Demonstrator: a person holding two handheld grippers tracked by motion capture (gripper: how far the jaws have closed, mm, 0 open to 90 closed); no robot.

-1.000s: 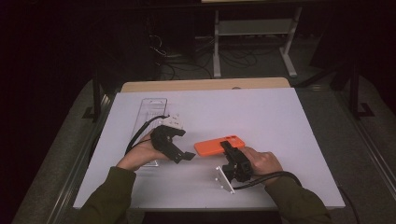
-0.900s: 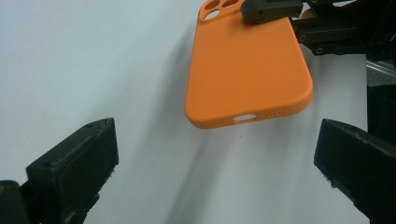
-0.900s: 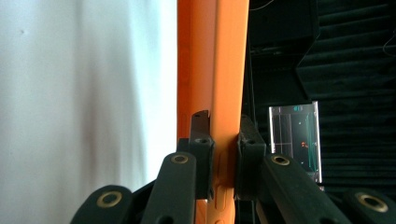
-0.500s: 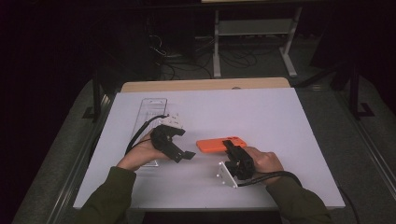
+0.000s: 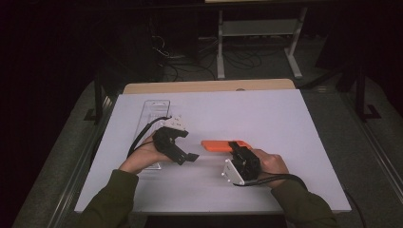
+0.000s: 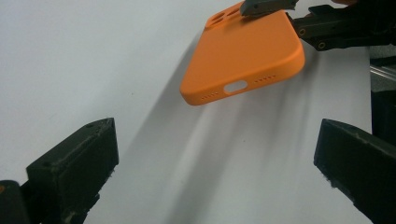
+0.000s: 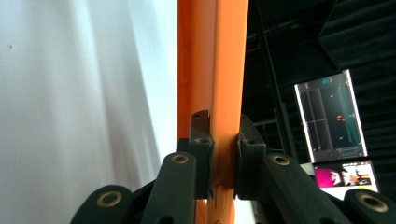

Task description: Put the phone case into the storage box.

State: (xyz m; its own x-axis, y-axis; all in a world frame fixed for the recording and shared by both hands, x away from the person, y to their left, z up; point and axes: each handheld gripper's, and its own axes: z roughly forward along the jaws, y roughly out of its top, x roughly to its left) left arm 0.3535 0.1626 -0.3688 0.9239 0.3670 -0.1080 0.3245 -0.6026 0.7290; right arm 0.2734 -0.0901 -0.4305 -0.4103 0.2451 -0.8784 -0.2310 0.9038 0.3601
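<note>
An orange phone case [image 5: 219, 145] hangs just above the white table, held by its long edge. My right gripper [image 5: 239, 147] is shut on it; in the right gripper view the jaws pinch the case's [image 7: 219, 93] side wall. In the left gripper view the case [image 6: 245, 51] floats ahead, its port end facing me and a shadow beneath it. My left gripper [image 5: 190, 156] stands open to the left of the case, pointing at it, with nothing between its fingers [image 6: 74, 163].
A clear plastic tray [image 5: 153, 114] lies at the table's left, behind my left hand. The white sheet [image 5: 266, 114] covers most of the table. A wooden edge [image 5: 209, 86] shows at the far side, with a metal stand [image 5: 256, 28] on the floor beyond.
The right gripper has carried the orange case slightly to the right and nearer. The left gripper has stayed in place, open.
</note>
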